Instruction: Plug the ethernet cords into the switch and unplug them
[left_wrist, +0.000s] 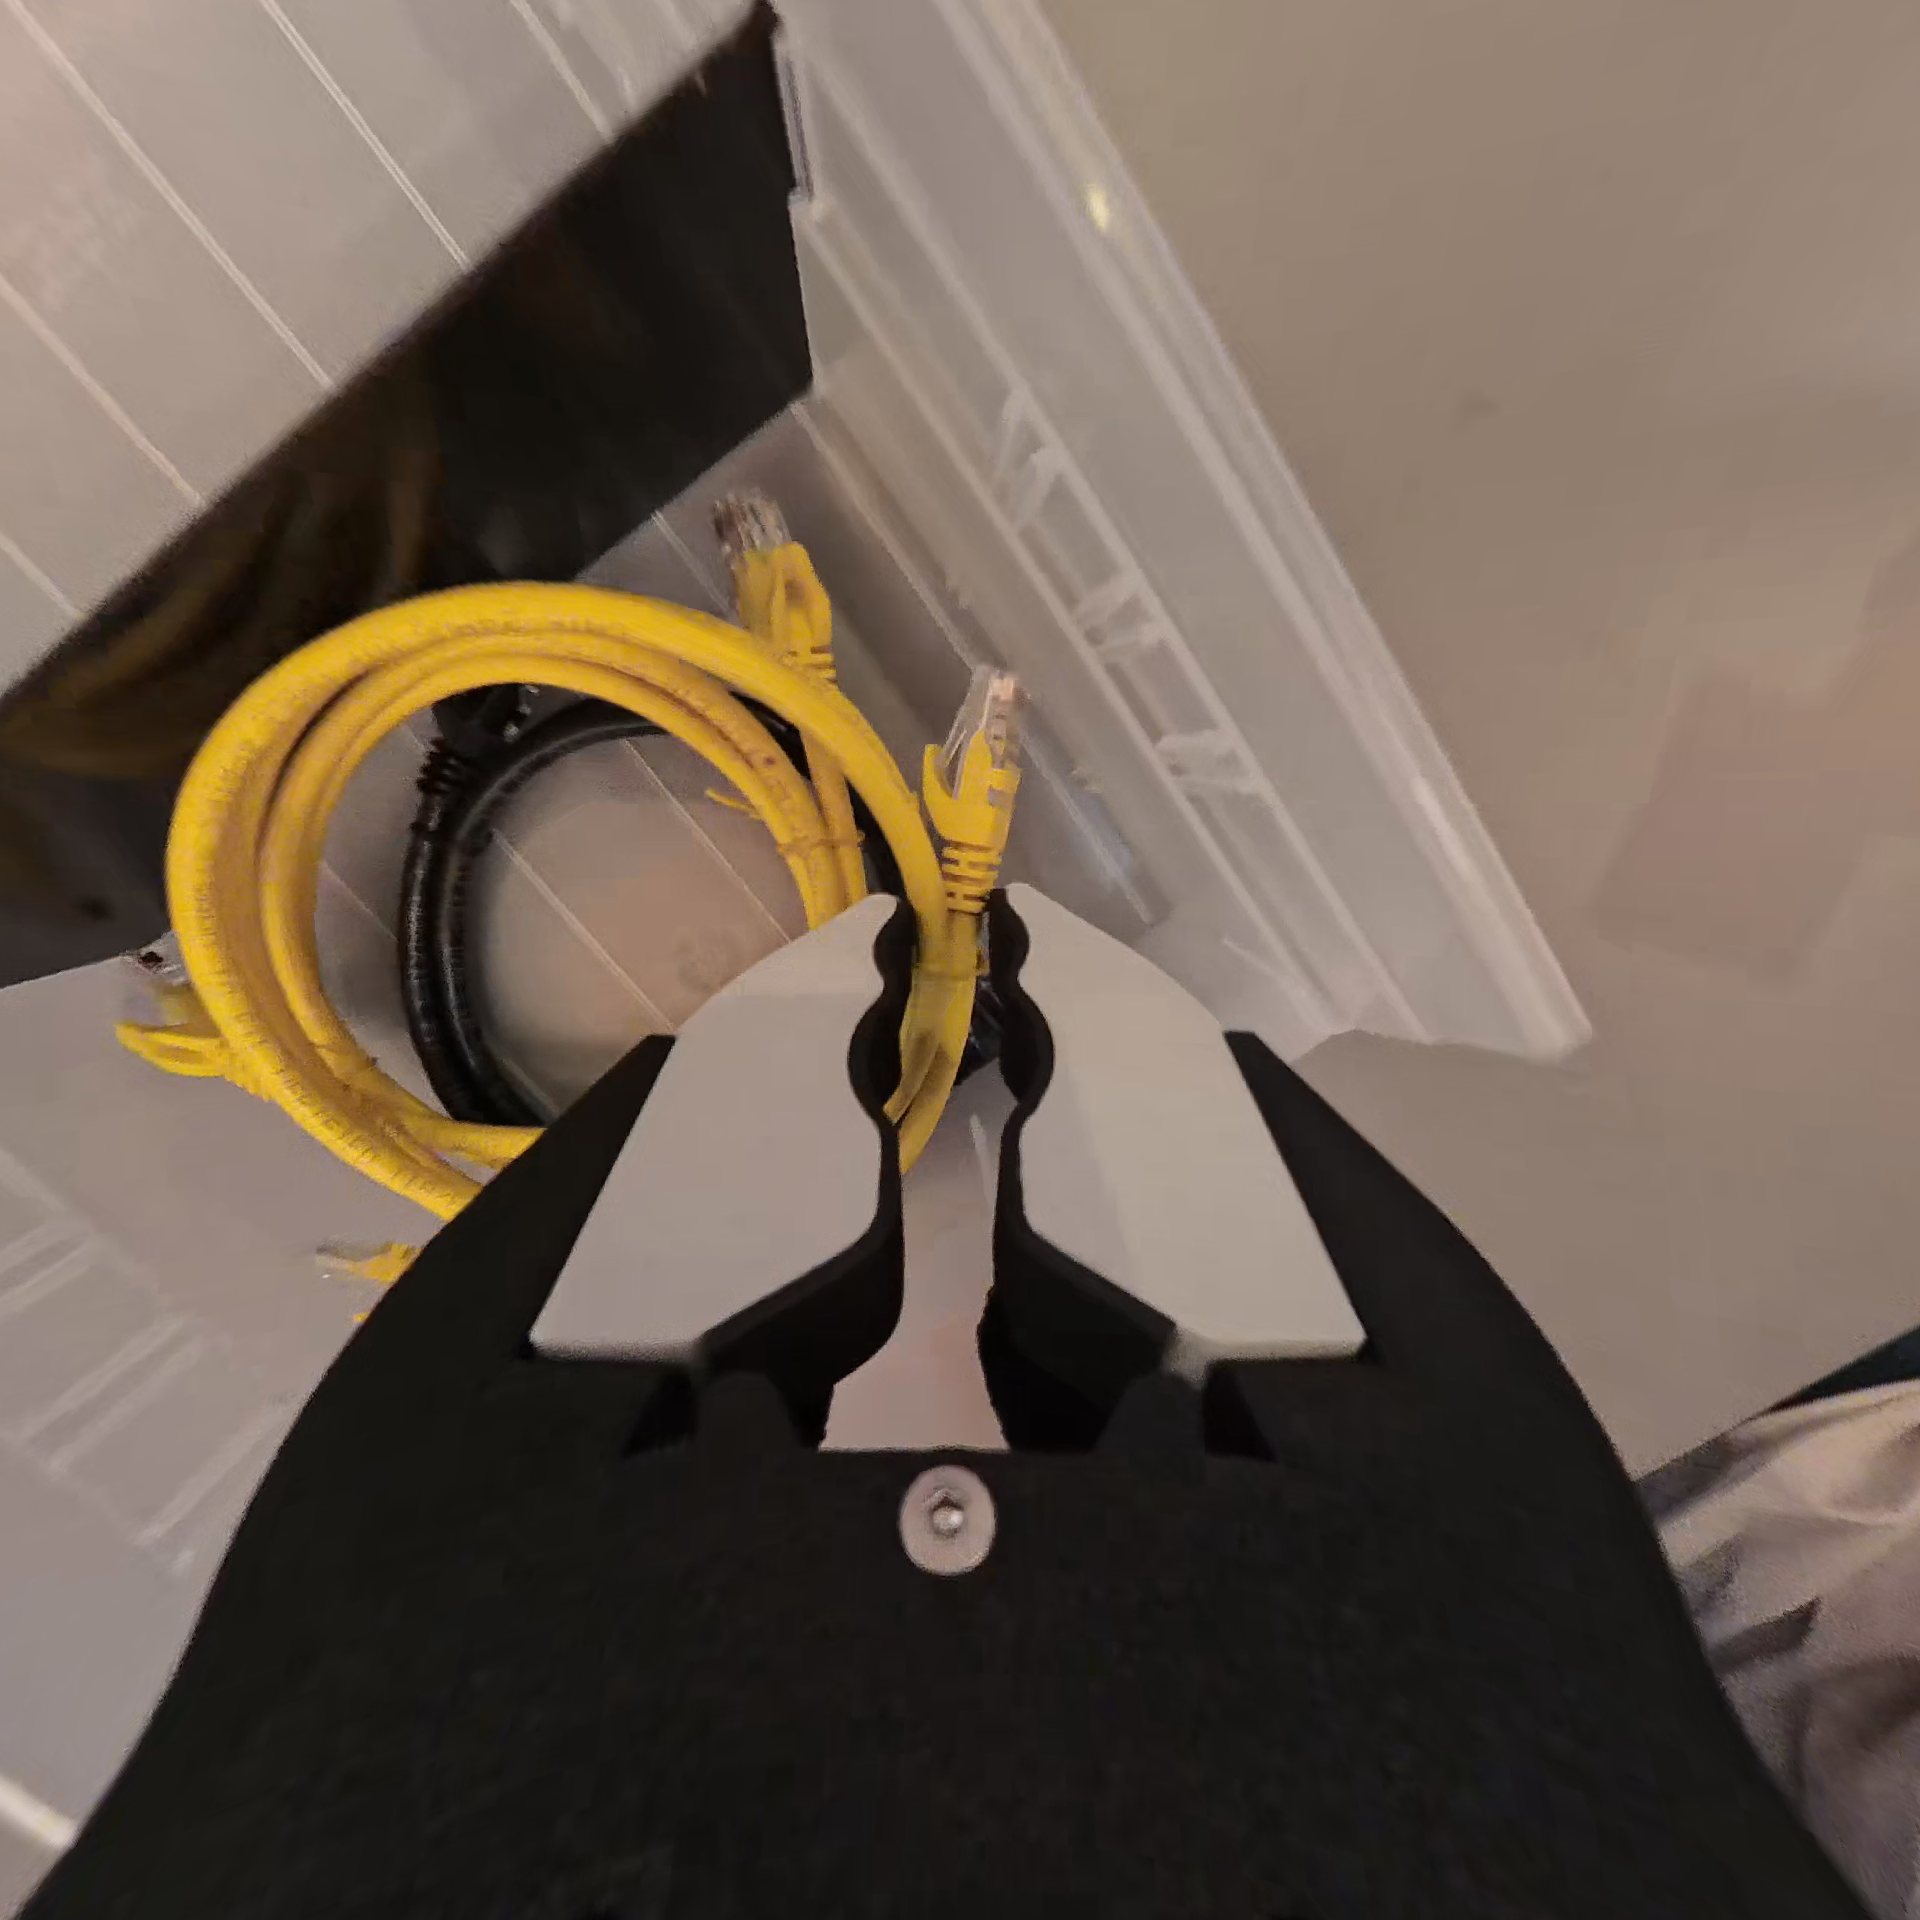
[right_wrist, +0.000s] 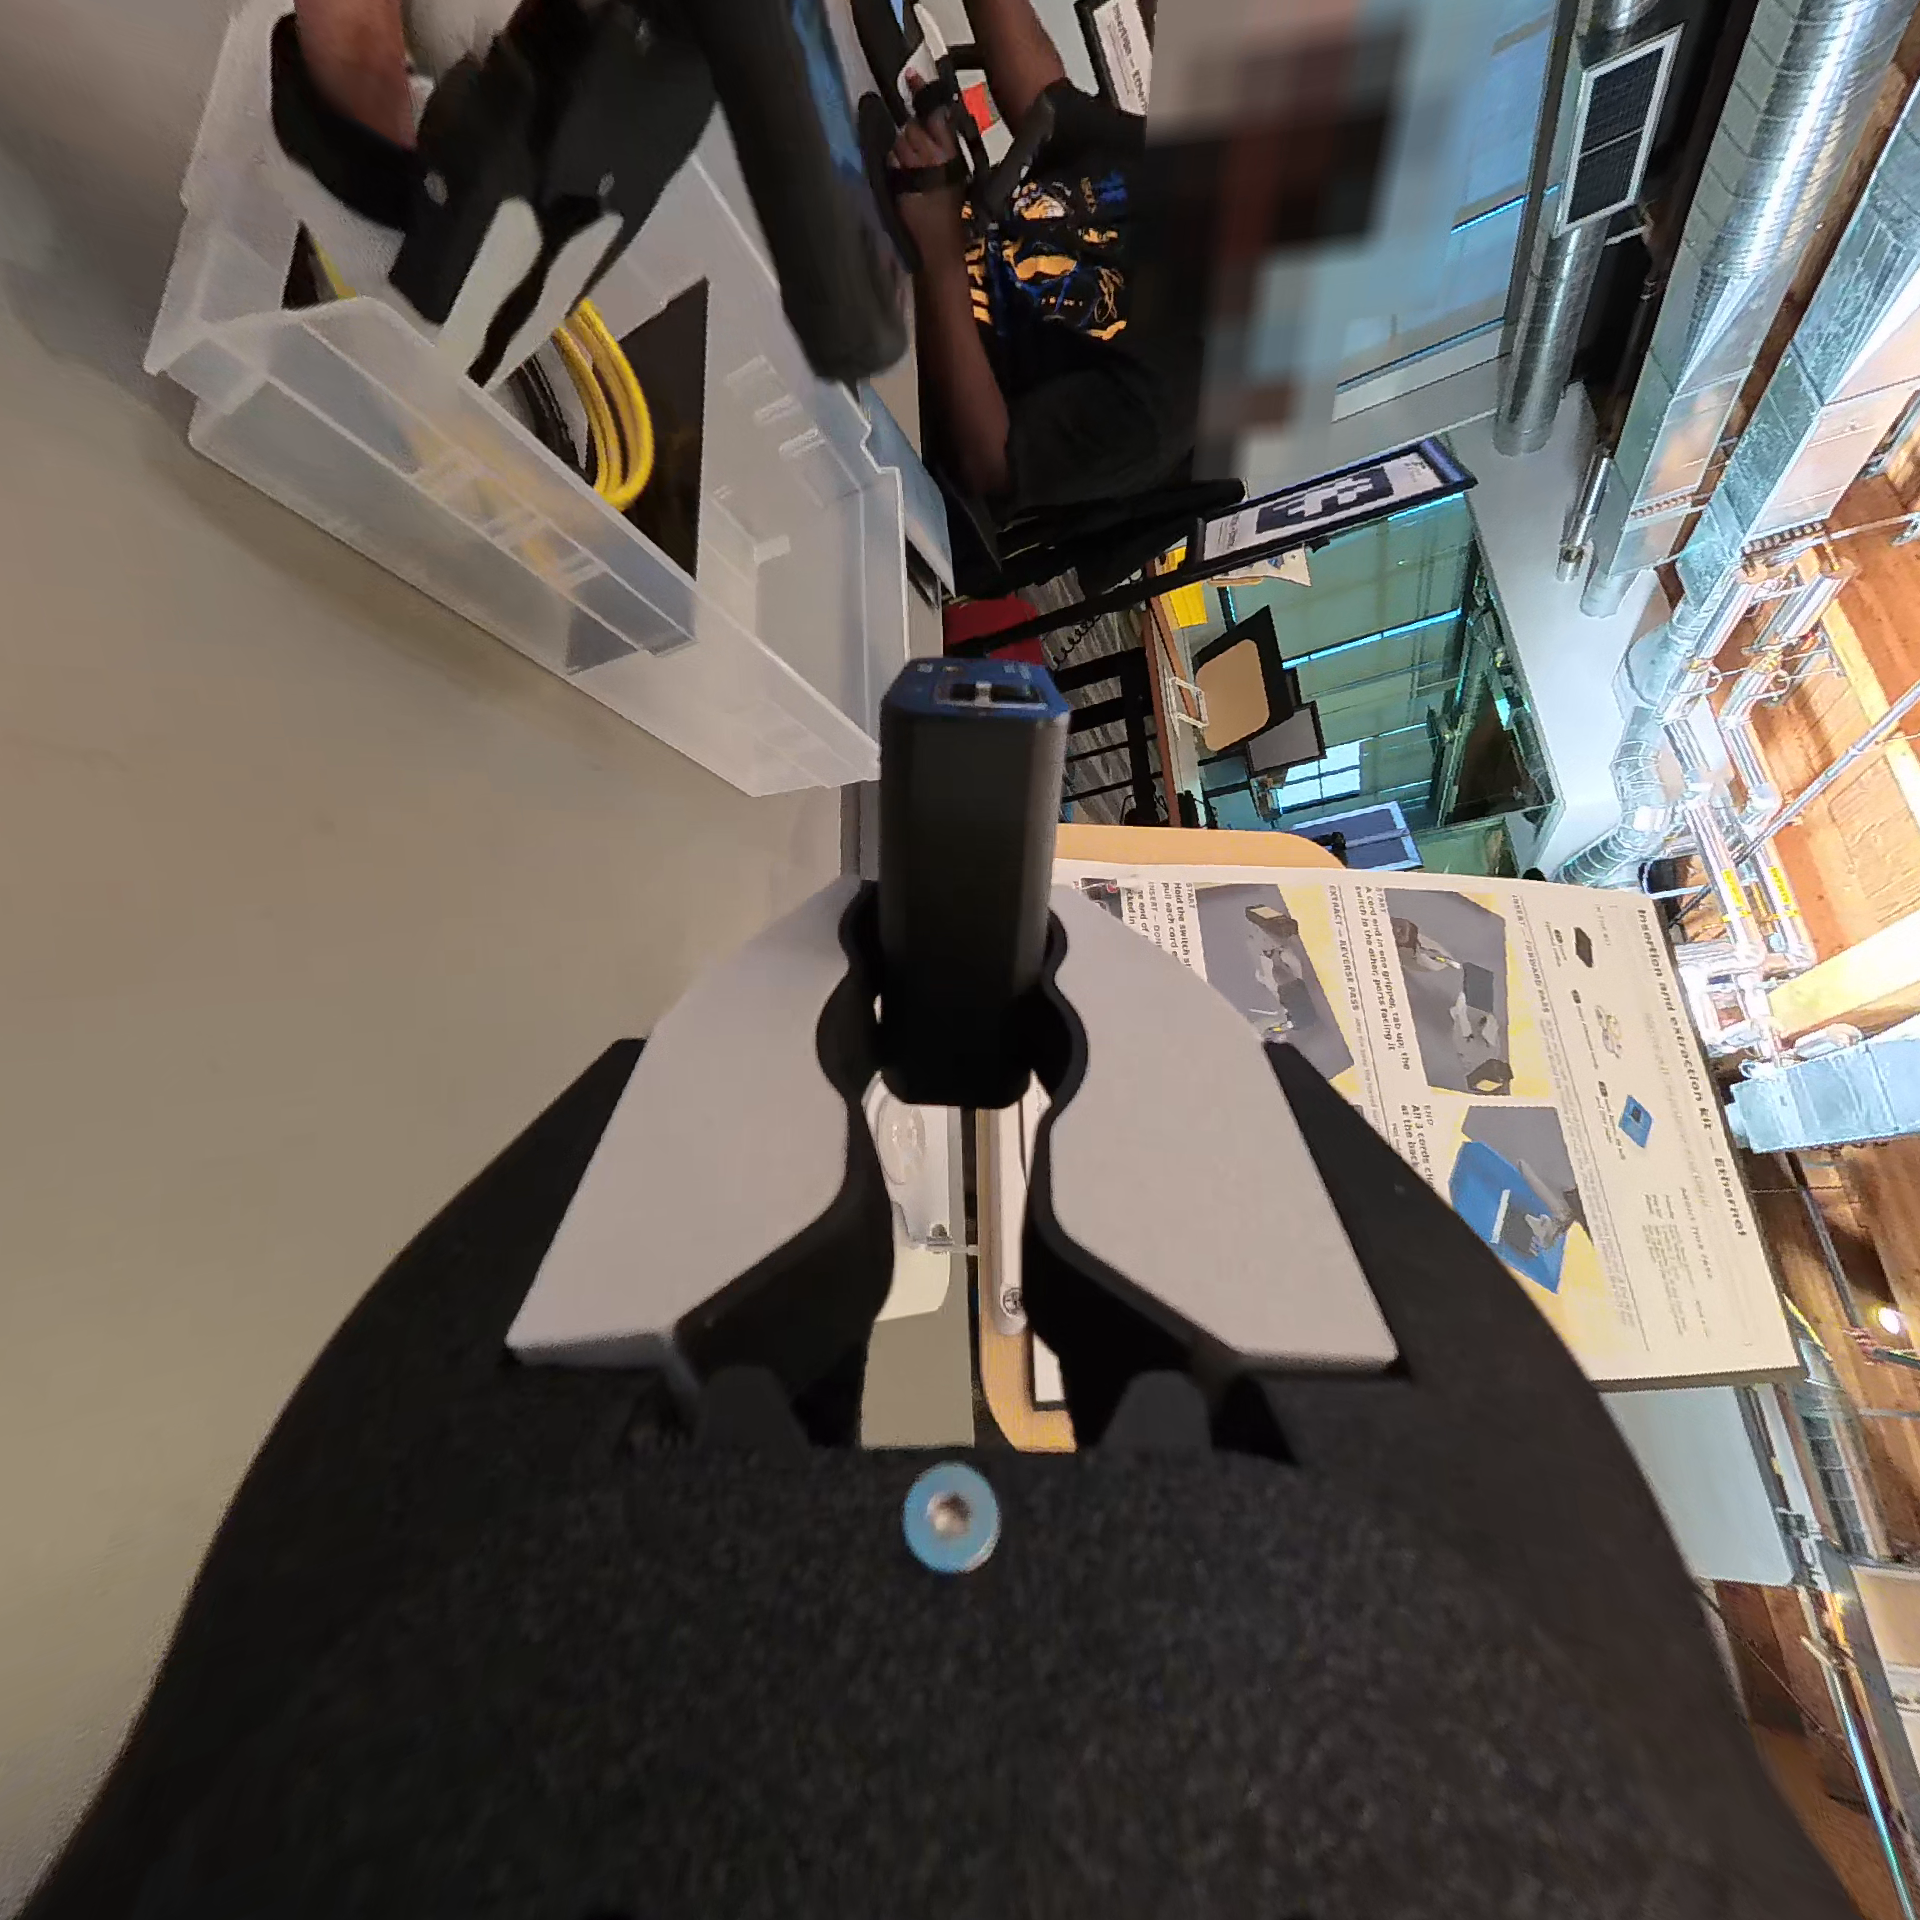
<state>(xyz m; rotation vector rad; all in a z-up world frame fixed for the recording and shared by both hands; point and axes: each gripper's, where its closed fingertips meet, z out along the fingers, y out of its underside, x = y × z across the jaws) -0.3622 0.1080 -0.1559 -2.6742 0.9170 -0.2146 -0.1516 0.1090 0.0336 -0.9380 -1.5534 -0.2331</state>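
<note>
Beige table (right_wrist: 312, 935) | left jaws clamp yellow cord (left_wrist: 940, 997) | right jaws grip switch (right_wrist: 966, 862)

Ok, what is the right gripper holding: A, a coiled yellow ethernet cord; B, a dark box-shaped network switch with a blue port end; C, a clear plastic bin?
B: the right gripper clamps the dark box-shaped network switch, its blue port end pointing away.

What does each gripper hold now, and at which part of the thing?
The left gripper holds a yellow ethernet cord just behind its plug. The right gripper grips the switch at its rear end.
</note>
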